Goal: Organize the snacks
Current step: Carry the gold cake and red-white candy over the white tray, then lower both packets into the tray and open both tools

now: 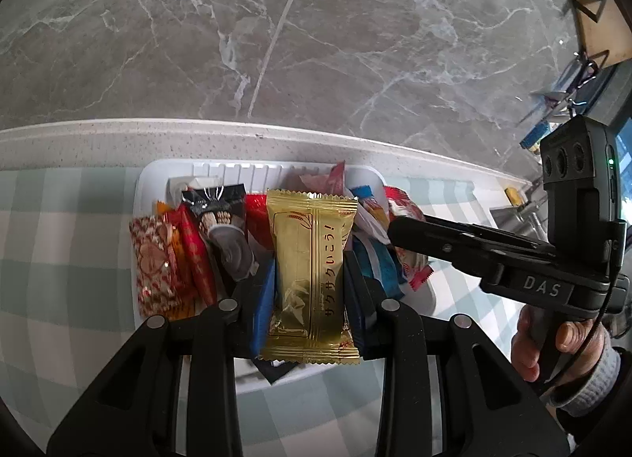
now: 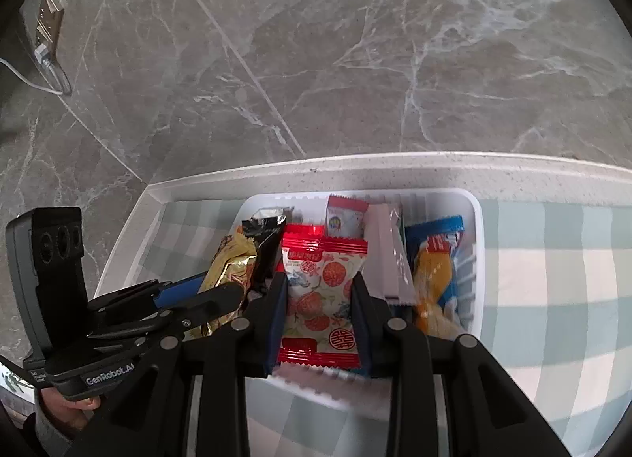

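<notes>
Surface: a checked cloth (image 1: 59, 259) is spread over a pale counter, with a grey marbled floor (image 1: 316, 42) seen beyond its edge.
Container: a white basket (image 2: 476, 259) stands on the cloth near the counter edge, crowded with wrapped snacks.
Contents: a blue-and-orange packet (image 2: 434, 271) lies against the basket's slatted wall in the right wrist view; a red patterned packet (image 1: 152, 263) and a black packet (image 1: 213, 204) are seen at the other side in the left wrist view.
Left gripper (image 1: 310, 279): narrowed onto a gold packet (image 1: 310, 259), which is clamped between the blue pads above the basket.
Right gripper (image 2: 318, 295): narrowed onto a red-and-white packet (image 2: 322, 291), pinched at its sides over the basket's middle.
Step in hand: two snacks are judged to be carried at once, either out of the basket or into it; which cannot be told.
Next move: both grips are to be kept firm on the slippery wrappers, and the two tools, now just beside each other, are to be kept from colliding while each packet is brought to its place.
</notes>
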Demonstrator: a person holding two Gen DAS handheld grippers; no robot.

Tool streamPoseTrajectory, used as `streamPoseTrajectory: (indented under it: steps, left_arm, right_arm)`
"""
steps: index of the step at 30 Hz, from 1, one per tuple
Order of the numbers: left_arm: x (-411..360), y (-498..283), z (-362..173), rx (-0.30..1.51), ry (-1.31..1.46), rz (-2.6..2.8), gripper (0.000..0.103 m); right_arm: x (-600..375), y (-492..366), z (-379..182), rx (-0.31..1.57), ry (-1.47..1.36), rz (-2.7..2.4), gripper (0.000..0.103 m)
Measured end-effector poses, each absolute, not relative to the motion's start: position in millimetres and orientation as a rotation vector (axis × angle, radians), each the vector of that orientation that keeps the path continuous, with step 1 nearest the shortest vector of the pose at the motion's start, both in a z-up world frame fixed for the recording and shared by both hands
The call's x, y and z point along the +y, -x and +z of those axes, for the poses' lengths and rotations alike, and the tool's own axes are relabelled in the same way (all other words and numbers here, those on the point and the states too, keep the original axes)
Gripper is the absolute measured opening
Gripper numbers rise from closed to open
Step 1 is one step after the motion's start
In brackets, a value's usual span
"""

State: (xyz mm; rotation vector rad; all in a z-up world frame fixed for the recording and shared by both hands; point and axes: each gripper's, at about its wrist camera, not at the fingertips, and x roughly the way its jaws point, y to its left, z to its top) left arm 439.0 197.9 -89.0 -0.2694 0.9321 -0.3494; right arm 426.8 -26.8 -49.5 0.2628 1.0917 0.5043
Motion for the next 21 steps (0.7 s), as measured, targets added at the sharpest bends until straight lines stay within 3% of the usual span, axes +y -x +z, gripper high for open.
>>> streamPoseTrajectory:
  steps: [15, 18, 21]
  left_arm:
    - [187.3, -454.7, -99.3, 0.941, 0.203, -0.298, 0.031]
    - [185.8, -454.9, -100.0, 0.933, 0.204, -0.290, 0.054]
    - [184.8, -453.9, -97.3, 0.923, 0.205, -0.293, 0.054]
  right_arm:
    - [-23.7, -441.8, -66.8, 1.096, -0.243, 0.490, 0.036]
    - [-24.7, -440.4, -64.0, 1.082, -0.237, 0.487, 0.036]
    - [-26.9, -437.2, -59.1, 1.067, -0.233, 0.485, 0.036]
